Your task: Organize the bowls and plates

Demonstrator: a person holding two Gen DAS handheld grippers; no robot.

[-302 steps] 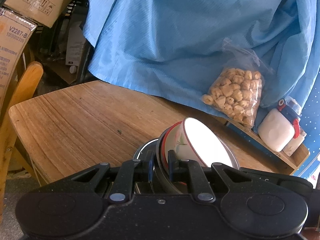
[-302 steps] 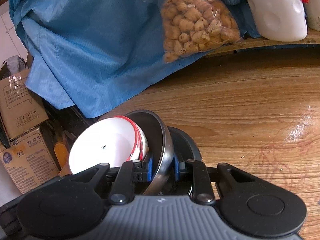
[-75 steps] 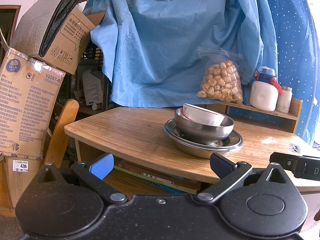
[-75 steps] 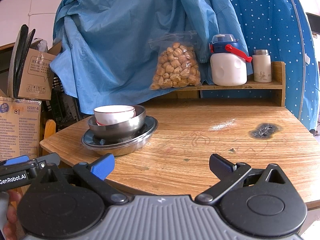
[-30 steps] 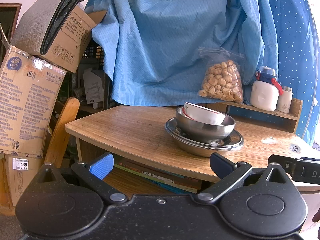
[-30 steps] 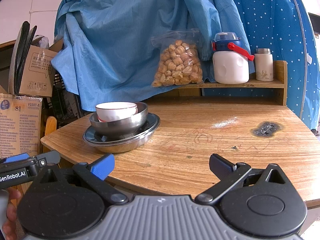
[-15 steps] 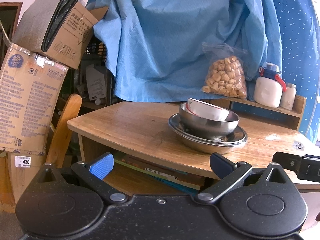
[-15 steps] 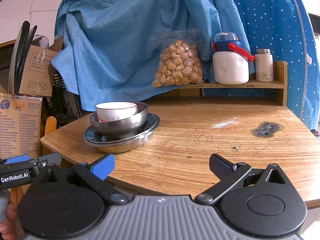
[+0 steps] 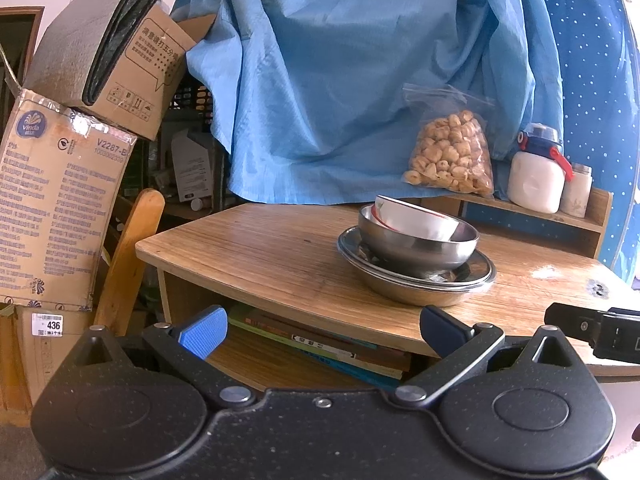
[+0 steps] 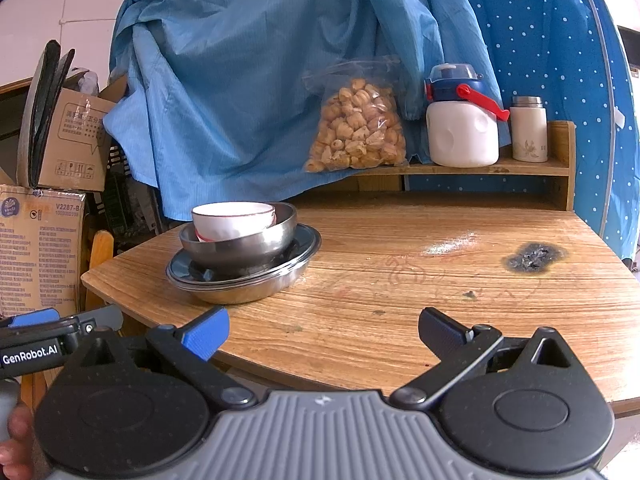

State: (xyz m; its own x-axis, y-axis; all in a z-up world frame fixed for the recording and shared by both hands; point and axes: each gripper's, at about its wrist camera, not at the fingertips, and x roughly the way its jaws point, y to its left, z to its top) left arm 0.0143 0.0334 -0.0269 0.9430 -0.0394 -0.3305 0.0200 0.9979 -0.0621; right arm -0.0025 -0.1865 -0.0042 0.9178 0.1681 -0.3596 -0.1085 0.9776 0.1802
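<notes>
A stack stands on the wooden table: a white bowl with a red rim tilted inside a steel bowl, which rests on steel plates. My left gripper is open, held back off the table's front-left edge, with nothing between its fingers. My right gripper is also open and empty, hovering over the table's near edge, to the right of the stack.
A bag of snacks, a white and blue jug and a small flask sit on the back shelf under blue cloth. Cardboard boxes and a wooden chair stand left. Books lie under the tabletop. A burn mark shows at right.
Ten seconds ago both grippers were shut on the bowls' rims; since then they have let go and pulled back, open. In the last second the left view shifted slightly; the stack has not moved.
</notes>
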